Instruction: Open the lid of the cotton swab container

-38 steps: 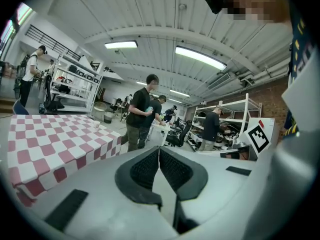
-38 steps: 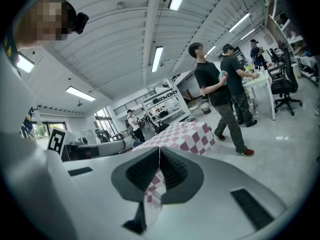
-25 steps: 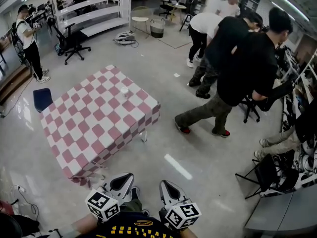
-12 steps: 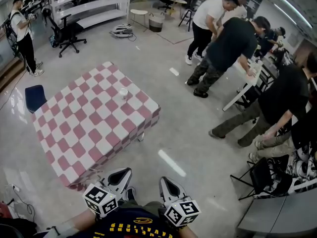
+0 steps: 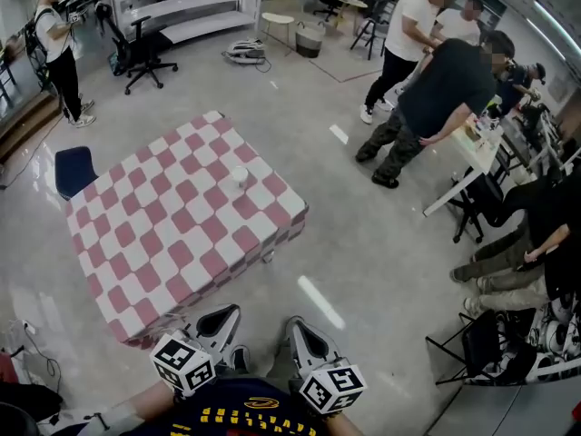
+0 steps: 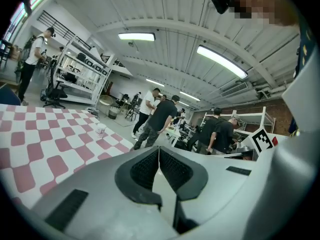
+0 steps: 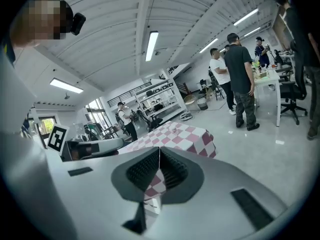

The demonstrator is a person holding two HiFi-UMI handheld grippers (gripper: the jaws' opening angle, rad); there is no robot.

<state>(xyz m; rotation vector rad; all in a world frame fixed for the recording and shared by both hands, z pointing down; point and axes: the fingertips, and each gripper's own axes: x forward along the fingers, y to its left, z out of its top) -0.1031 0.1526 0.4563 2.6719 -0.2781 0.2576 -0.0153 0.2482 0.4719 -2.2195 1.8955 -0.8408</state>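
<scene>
The cotton swab container (image 5: 240,176) is a small round white tub with its lid on, standing near the far right side of a table with a red and white checked cloth (image 5: 172,234). It also shows small in the left gripper view, container (image 6: 101,129). My left gripper (image 5: 224,317) and right gripper (image 5: 299,327) are both shut and empty, held close to my body at the table's near corner, well short of the container. In the left gripper view (image 6: 159,149) and the right gripper view (image 7: 159,149) the jaws meet with nothing between them.
A dark blue chair (image 5: 73,168) stands at the table's far left. Several people (image 5: 434,98) stand by a white desk (image 5: 472,153) on the right. White shelving (image 5: 186,3) and an office chair (image 5: 141,48) stand at the back. Grey floor surrounds the table.
The view has shifted so the table sits slightly further right and nearer. The people on the right have moved further away. Both grippers stay shut in the same place.
</scene>
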